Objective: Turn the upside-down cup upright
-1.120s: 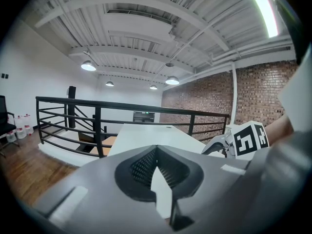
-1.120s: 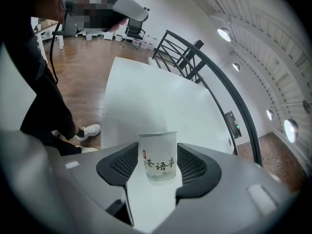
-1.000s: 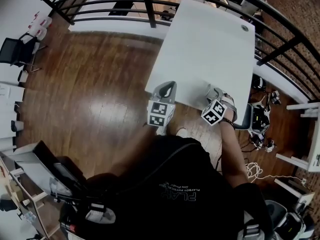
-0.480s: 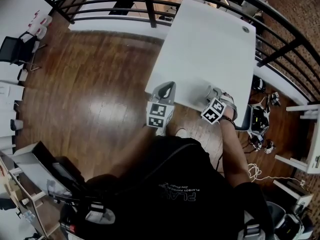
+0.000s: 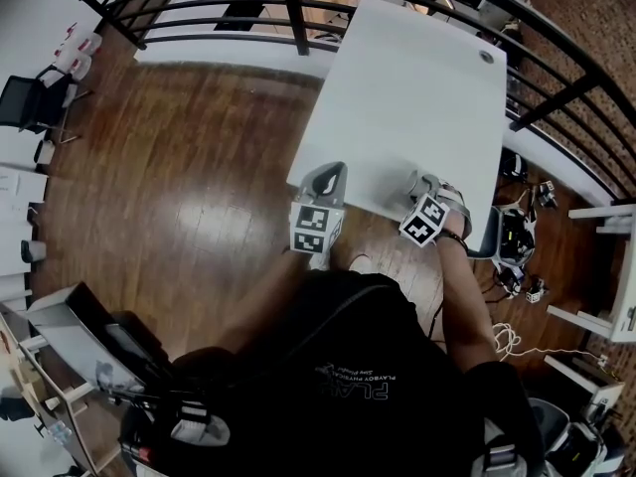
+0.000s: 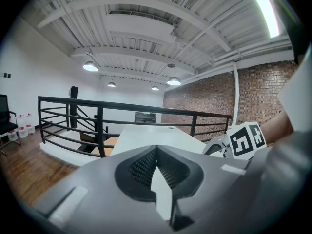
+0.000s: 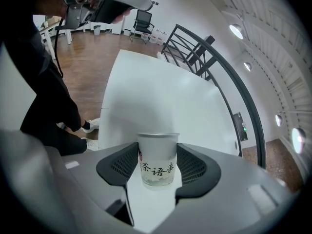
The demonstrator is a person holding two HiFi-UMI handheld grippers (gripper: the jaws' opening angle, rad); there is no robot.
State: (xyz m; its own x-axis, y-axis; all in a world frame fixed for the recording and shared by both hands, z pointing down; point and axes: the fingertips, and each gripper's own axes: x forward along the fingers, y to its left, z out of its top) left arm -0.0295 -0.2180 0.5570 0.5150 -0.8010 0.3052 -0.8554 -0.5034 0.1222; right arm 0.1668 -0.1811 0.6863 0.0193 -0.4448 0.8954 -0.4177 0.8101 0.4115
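Observation:
A clear plastic cup (image 7: 157, 162) with black print stands between the jaws of my right gripper (image 7: 157, 150). I see its side, with the wider rim toward the top of the picture. Both pads touch its sides near the rim, and the jaws are closing a little. I cannot tell whether its base rests on the white table (image 7: 161, 96). In the head view the right gripper (image 5: 423, 180) hangs over the table's (image 5: 417, 87) near edge and hides the cup. My left gripper (image 5: 329, 178) sits at the near left corner, shut with nothing in it (image 6: 156, 152).
A black railing (image 5: 298, 13) runs round the table's far and right sides. Wooden floor (image 5: 169, 167) lies to the left, with a black chair (image 5: 25, 102) far left. Cables and gear (image 5: 517, 256) lie on the floor at the right. A small round grommet (image 5: 486, 56) is in the table's far corner.

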